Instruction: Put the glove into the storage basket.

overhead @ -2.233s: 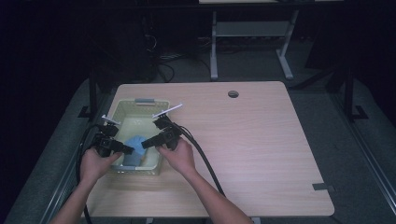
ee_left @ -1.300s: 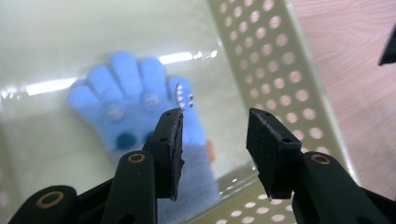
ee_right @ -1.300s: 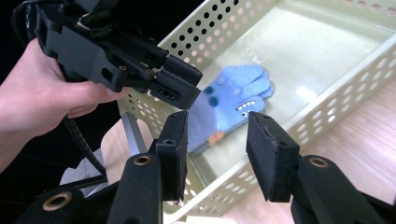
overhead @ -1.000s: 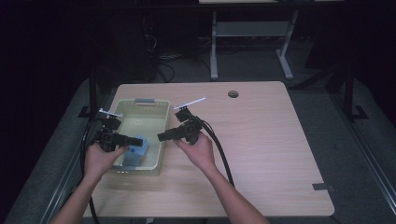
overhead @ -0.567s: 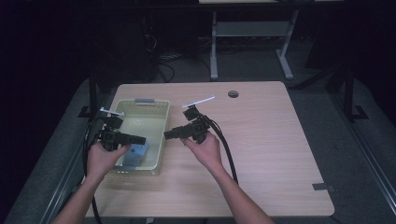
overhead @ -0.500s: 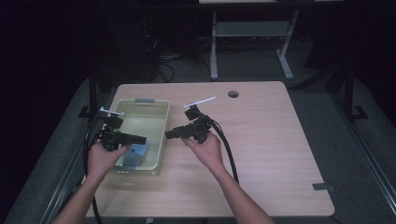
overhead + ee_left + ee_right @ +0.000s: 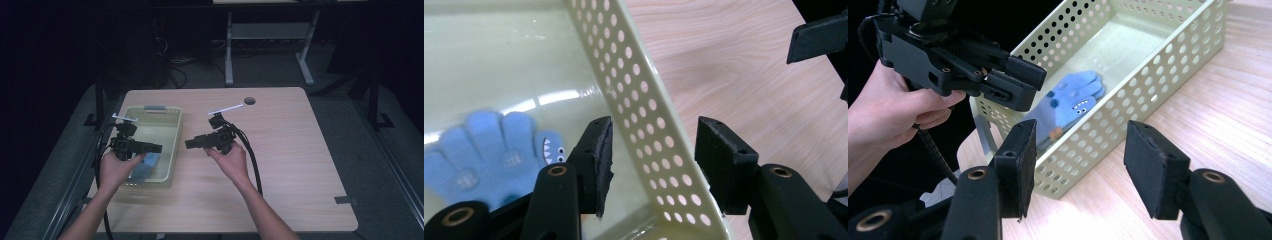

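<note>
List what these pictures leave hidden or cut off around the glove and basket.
- Glove: in the left gripper view the left gripper covers its cuff end.
- Glove in the high view: partly behind that gripper and the left hand.
- Basket: in the right gripper view its wall screens the glove's near edge.

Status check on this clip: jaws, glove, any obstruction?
Left gripper and right gripper: jaws open, just widened, nothing held. Blue glove lies in the basket. Nothing in the way.

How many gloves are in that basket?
1: a small blue knitted glove with a toothy face lying flat on the floor of the pale yellow perforated plastic basket, nearer the person's end.
</note>
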The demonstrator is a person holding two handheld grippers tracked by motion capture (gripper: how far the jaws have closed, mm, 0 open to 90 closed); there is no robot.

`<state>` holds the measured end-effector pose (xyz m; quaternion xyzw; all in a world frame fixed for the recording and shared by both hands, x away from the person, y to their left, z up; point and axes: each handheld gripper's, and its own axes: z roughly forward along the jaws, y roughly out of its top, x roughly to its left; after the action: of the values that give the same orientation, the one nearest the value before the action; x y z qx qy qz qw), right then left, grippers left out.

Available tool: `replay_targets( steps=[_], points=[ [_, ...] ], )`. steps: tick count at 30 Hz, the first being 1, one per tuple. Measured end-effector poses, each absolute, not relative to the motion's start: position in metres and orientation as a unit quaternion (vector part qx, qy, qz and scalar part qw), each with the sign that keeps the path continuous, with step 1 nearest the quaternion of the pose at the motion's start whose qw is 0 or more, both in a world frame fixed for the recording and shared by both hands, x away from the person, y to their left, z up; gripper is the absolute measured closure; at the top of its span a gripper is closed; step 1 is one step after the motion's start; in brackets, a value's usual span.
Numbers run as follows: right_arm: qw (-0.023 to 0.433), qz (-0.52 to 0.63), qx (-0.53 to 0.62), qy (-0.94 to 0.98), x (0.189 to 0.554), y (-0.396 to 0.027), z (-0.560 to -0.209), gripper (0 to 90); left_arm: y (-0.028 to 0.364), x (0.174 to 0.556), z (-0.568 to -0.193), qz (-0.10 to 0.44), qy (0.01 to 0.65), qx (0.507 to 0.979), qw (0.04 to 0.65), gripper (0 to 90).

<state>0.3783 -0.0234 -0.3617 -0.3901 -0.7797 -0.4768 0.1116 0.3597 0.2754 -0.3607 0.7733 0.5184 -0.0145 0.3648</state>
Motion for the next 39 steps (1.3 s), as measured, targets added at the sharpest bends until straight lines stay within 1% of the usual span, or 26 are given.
replay_targets(
  steps=[11,26,39],
  points=[
    [0.106,-0.491,-0.393,-0.77,0.375,-0.044,-0.357,44.6,0.259,0.36,-0.355,-0.013,0.502,0.78,0.373,47.8],
    [0.108,-0.501,-0.406,-0.757,0.372,-0.072,-0.357,40.7,0.238,0.363,-0.351,-0.015,0.496,0.78,0.381,44.7],
    [0.103,-0.504,-0.418,-0.749,0.371,-0.093,-0.357,38.4,0.222,0.364,-0.353,-0.019,0.487,0.784,0.385,40.0]
  ],
)
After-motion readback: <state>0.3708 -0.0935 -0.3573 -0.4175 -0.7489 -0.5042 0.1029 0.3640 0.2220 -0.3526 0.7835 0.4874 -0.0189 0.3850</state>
